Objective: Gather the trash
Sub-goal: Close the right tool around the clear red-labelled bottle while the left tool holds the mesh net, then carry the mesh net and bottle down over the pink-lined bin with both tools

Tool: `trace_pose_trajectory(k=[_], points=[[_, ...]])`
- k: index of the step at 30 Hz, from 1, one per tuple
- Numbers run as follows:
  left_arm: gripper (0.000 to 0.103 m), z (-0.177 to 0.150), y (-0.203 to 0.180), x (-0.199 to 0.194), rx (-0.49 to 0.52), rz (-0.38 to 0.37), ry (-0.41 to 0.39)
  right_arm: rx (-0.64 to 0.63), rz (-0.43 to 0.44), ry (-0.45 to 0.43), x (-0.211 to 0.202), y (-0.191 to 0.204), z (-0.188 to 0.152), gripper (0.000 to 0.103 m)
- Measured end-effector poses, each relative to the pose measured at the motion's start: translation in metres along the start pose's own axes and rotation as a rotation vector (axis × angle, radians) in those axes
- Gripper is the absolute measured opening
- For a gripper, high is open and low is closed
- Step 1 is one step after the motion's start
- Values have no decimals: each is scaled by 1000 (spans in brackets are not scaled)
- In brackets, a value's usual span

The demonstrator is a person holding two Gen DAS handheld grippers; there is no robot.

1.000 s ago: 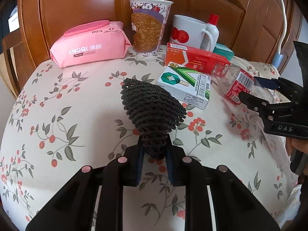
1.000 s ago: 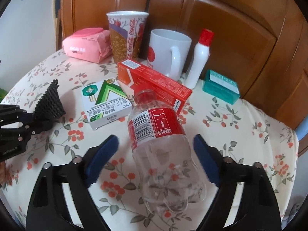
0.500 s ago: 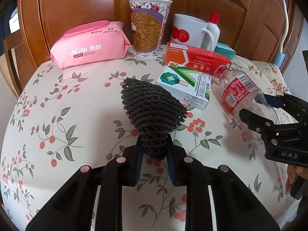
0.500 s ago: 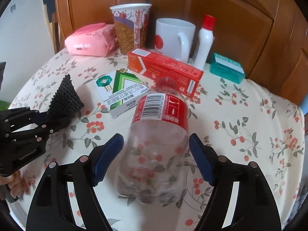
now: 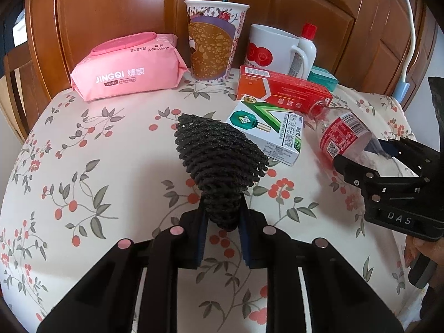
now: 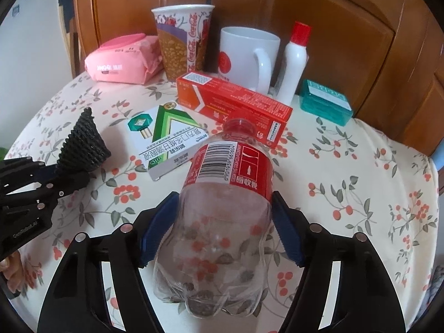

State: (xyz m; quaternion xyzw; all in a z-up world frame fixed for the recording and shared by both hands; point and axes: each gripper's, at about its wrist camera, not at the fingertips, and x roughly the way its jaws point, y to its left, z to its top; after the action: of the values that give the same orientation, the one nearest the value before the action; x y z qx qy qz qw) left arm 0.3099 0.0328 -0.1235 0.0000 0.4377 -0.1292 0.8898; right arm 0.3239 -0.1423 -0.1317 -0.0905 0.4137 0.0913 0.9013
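Our right gripper (image 6: 222,222) has just been closing on the empty bottle (image 6: 222,208): base toward us, neck pointing away along the fingers, blue pads at both flanks, apparently touching. Our left gripper (image 5: 222,236) pinches the black mesh cone (image 5: 219,161). Beyond lie the green box (image 6: 169,138) and red box (image 6: 233,102) on the floral cloth (image 6: 360,194), then the wooden panel (image 6: 333,27).

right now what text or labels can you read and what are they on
"JINGQI": pink wipes pack
"joynclean", upside down: same pack's top
"Coca-Cola" script: paper cup
"DAS": right gripper body
"6901939 661604": barcode on the clear bottle
Chinese print on the bottle label, green-white box and red box: too small to read.
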Motion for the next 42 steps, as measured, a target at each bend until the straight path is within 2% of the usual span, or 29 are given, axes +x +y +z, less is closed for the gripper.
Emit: trace_pose_trajectory(k=[10, 26, 35, 42], points=[[18, -8, -9, -12, 10, -8, -15, 29, 65, -30, -18, -7, -14, 68], [17, -33, -35, -56, 36, -11, -53, 40, 96, -98, -77, -2, -46, 68], [17, -65, -58, -107, 68, -24, -80, 40, 107, -134, -127, 12, -76, 68], [17, -105, -74, -149, 89, -29, -97, 47, 121, -142, -161, 28, -116, 68]])
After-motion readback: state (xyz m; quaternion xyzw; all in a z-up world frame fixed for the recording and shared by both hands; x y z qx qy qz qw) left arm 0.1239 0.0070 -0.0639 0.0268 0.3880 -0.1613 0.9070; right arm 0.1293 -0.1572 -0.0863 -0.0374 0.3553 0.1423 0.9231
